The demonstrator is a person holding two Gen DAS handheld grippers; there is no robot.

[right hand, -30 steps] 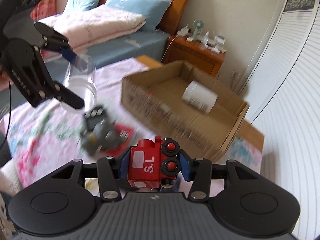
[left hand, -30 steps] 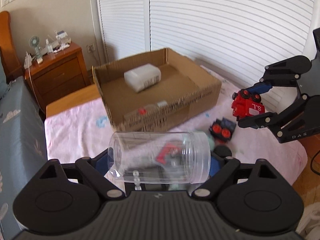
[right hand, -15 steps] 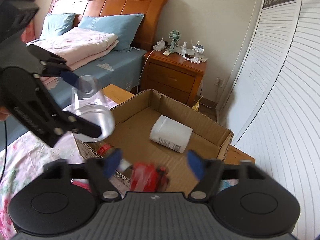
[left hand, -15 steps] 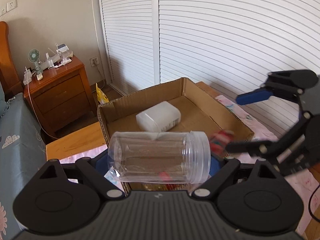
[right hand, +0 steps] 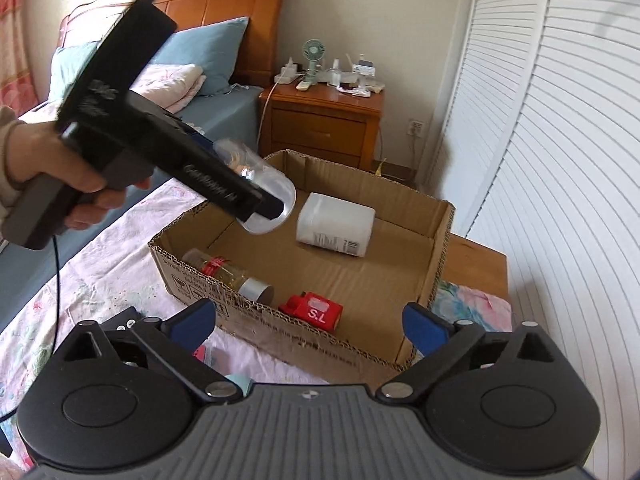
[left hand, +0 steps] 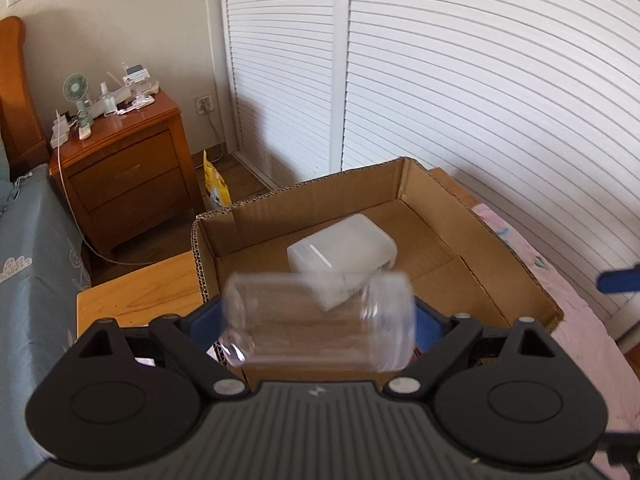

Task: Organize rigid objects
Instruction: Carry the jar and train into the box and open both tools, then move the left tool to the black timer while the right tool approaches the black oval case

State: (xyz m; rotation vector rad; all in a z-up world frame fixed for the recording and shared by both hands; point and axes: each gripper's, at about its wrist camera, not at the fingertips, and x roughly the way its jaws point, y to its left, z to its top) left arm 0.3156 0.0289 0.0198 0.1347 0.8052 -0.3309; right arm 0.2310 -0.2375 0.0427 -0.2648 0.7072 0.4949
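Note:
An open cardboard box (right hand: 442, 240) (left hand: 516, 268) stands on the bed. In it lie a white plastic container (right hand: 336, 230) (left hand: 344, 246), a small glass jar with a silver lid (right hand: 230, 274) and a red toy train marked S.L (right hand: 314, 311). My left gripper (left hand: 318, 320) is shut on a clear plastic jar (left hand: 320, 324), blurred, held sideways above the box's near wall; the jar also shows in the right wrist view (right hand: 260, 190). My right gripper (right hand: 308, 322) is open and empty, just in front of the box's near wall.
A wooden nightstand (left hand: 120, 172) (right hand: 324, 120) with a small fan and clutter stands beyond the box. White louvered doors (left hand: 480, 80) are on the right. The bed has a pink floral sheet (right hand: 100, 272), with small items by my right fingers.
My right gripper opened and dropped the red train into the box. My left gripper carried the clear jar up over the box.

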